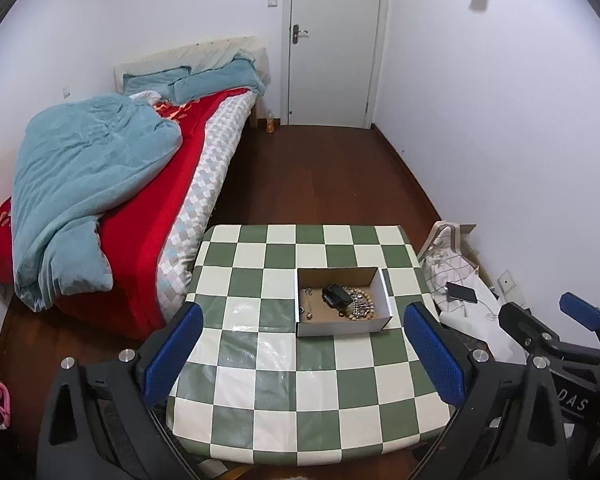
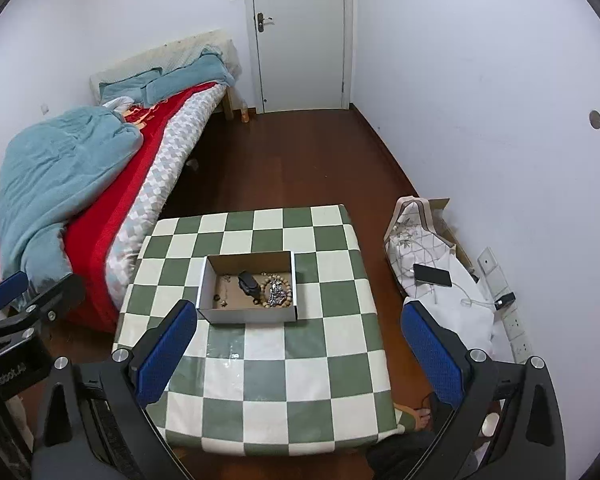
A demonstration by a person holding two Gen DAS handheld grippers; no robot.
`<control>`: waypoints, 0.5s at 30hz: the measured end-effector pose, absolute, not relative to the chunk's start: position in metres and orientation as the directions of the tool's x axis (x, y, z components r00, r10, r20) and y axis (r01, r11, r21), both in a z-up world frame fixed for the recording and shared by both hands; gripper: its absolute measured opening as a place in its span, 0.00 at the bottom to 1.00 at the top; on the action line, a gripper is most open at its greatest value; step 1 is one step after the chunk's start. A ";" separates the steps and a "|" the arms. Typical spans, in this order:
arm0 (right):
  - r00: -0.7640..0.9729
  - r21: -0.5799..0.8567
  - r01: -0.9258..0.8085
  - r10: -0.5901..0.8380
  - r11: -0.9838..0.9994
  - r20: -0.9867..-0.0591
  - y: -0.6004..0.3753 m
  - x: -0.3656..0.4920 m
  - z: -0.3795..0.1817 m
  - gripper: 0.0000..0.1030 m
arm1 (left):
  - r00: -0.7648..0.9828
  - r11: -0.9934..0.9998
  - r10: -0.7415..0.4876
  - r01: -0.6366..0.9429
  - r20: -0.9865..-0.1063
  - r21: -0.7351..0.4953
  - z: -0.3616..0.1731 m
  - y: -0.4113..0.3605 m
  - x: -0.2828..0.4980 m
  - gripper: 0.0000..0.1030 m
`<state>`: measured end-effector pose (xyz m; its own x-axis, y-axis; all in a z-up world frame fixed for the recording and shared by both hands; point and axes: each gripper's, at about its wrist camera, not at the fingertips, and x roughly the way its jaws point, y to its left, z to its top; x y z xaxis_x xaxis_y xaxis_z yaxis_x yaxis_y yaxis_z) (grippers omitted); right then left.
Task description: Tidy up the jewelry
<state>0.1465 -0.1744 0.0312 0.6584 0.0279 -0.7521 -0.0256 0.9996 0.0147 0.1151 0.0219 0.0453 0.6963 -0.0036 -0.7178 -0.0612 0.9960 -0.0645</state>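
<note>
A shallow cardboard box [image 1: 383, 292] [image 2: 205, 286] stands on the green-and-white checkered table [image 1: 284, 380] [image 2: 276, 376]. Inside lie a black band-like item [image 1: 335, 295] [image 2: 247, 283], a beaded bracelet with a silvery chain [image 1: 361, 305] [image 2: 277, 291] and small pieces on the box floor [image 1: 307, 304] [image 2: 222, 294]. My left gripper [image 1: 304, 340] is open and empty, held above the table's near half, short of the box. My right gripper [image 2: 298, 338] is open and empty, also above the table, just short of the box. The right gripper shows at the right edge of the left wrist view [image 1: 556, 320].
A bed [image 1: 148, 216] [image 2: 100, 184] with a teal duvet and red sheet lies left of the table. A white bag with a phone [image 1: 462, 293] [image 2: 432, 275] on it sits on the floor to the right, by the wall. A closed door [image 1: 332, 40] is at the back.
</note>
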 end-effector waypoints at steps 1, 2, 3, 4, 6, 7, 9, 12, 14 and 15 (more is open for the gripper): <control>0.660 0.018 -0.023 0.028 1.000 -0.750 -0.176 0.143 0.036 1.00 | 0.700 0.996 -0.002 -0.061 -0.715 -0.062 0.049 0.022 0.112 0.99; 0.661 0.016 -0.018 0.024 1.000 -0.750 -0.177 0.141 0.039 1.00 | 0.702 0.996 -0.005 -0.058 -0.713 -0.064 0.052 0.022 0.110 0.99; 0.664 0.015 -0.015 0.022 1.000 -0.748 -0.178 0.139 0.043 1.00 | 0.703 0.996 -0.005 -0.058 -0.711 -0.064 0.054 0.022 0.109 0.99; 0.665 0.016 -0.015 0.022 1.000 -0.746 -0.178 0.136 0.047 1.00 | 0.706 0.996 0.000 -0.061 -0.709 -0.061 0.057 0.022 0.107 0.99; 0.665 0.015 -0.013 0.020 1.000 -0.746 -0.179 0.134 0.053 1.00 | 0.713 0.997 0.010 -0.064 -0.701 -0.051 0.061 0.021 0.106 0.99; 0.667 0.012 -0.013 0.018 1.000 -0.745 -0.179 0.134 0.057 1.00 | 0.715 0.997 0.017 -0.069 -0.699 -0.046 0.063 0.022 0.106 0.99; 0.672 0.006 -0.017 0.016 1.000 -0.740 -0.178 0.134 0.062 1.00 | 0.717 0.996 0.027 -0.080 -0.697 -0.044 0.065 0.023 0.107 0.99; 0.675 -0.008 -0.019 0.007 1.000 -0.738 -0.176 0.136 0.067 1.00 | 0.709 0.994 0.050 -0.104 -0.703 -0.034 0.063 0.024 0.113 0.99; 0.670 -0.019 -0.020 -0.001 1.000 -0.742 -0.174 0.140 0.068 1.00 | 0.700 0.993 0.061 -0.116 -0.711 -0.029 0.060 0.026 0.119 0.99; 0.670 -0.021 -0.021 -0.002 1.000 -0.742 -0.174 0.143 0.067 1.00 | 0.690 0.992 0.065 -0.122 -0.721 -0.028 0.057 0.027 0.123 0.99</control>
